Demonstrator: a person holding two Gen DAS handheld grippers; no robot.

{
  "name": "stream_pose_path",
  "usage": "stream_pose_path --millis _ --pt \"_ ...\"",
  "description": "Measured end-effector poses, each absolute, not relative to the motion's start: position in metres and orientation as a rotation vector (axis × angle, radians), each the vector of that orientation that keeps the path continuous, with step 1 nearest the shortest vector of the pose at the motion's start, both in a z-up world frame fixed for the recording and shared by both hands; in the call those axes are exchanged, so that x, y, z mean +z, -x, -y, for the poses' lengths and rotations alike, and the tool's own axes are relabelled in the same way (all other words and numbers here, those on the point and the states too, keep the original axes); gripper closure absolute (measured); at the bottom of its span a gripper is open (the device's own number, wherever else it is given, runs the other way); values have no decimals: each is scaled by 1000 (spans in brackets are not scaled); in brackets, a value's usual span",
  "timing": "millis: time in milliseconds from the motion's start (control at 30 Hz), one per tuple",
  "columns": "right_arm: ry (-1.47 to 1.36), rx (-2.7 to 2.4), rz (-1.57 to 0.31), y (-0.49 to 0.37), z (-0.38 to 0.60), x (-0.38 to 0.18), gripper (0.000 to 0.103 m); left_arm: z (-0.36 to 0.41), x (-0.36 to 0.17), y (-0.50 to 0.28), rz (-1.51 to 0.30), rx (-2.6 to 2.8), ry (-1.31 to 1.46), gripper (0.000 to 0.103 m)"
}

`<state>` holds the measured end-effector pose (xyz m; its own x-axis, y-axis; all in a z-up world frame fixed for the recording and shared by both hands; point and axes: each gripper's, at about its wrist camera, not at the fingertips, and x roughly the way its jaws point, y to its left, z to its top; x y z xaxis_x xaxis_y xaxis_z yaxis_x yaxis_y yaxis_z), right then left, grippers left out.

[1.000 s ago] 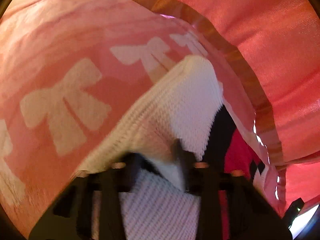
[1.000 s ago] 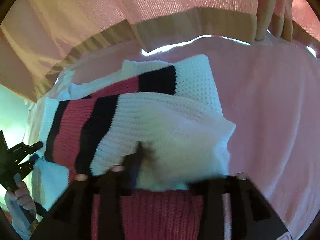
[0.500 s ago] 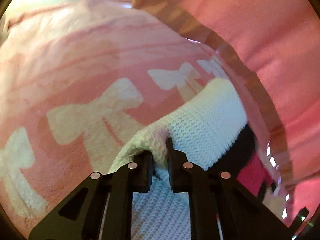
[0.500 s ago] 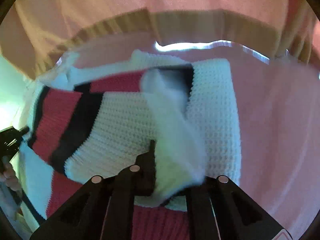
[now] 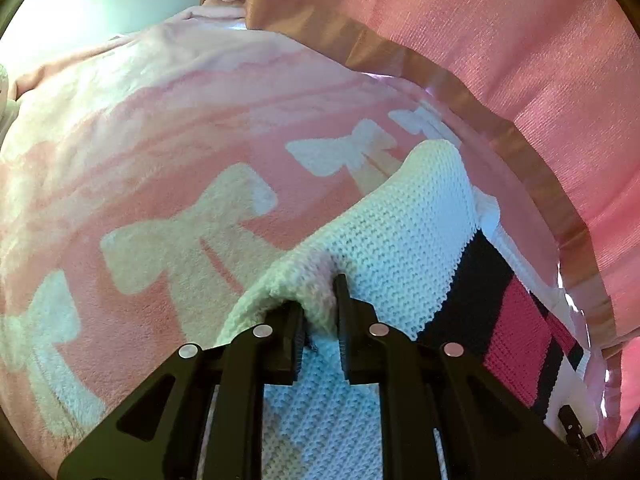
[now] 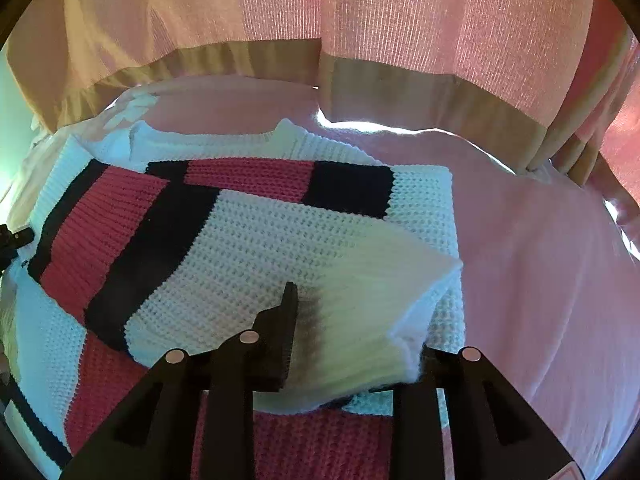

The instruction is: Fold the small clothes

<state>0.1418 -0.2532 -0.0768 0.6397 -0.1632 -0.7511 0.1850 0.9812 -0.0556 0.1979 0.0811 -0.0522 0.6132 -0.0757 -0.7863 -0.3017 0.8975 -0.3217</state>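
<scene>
A knitted sweater with white, black and red stripes (image 6: 248,240) lies on a pink bed cover; it also shows in the left wrist view (image 5: 416,232). My left gripper (image 5: 320,320) is shut on a white fold of the sweater's edge, low over the cover. My right gripper (image 6: 352,340) has its jaws apart, with a white sleeve cuff (image 6: 380,292) draped between them over the folded body; its right finger is hidden under the cuff. The other gripper's tip shows at the left edge of the right wrist view (image 6: 12,240).
A pink blanket with white bows (image 5: 180,220) covers the bed to the left. Plain pink sheet (image 6: 540,280) lies to the right. Pink curtains with a tan hem (image 6: 360,20) hang close behind the bed.
The left gripper lowered the white fold onto the bed and still pinches it. The right gripper carried the sleeve across the body, then opened; the cuff now lies loose.
</scene>
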Motion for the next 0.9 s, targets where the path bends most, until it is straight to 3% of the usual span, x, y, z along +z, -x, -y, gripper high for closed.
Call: stream_pose_path --millis 67,167,333,400,467,600,733,900 --pt "-27 -194 -853 -142 253 -76 79 -80 -52 -198 -909 142 441 89" --pt "-19 -196 -845 -141 252 -72 94 -78 -52 -197 -909 148 431 89" --pt "-13 -208 -832 -137 254 -65 96 -78 -51 -198 -911 146 428 89" --pt "-28 -235 -846 -131 264 -64 92 -78 -51 -199 -913 144 431 89" --pt "-27 -305 -911 -128 280 -75 75 -78 -51 -199 -915 140 431 89" --pt "-61 -472 -814 -103 298 -54 68 -80 -50 -198 -927 119 439 88" --pt "-9 -314 -684 -103 235 -15 66 -82 -49 -196 -939 107 454 86" --pt "172 -18 -688 -166 105 -23 70 -84 -46 -191 -945 95 433 85"
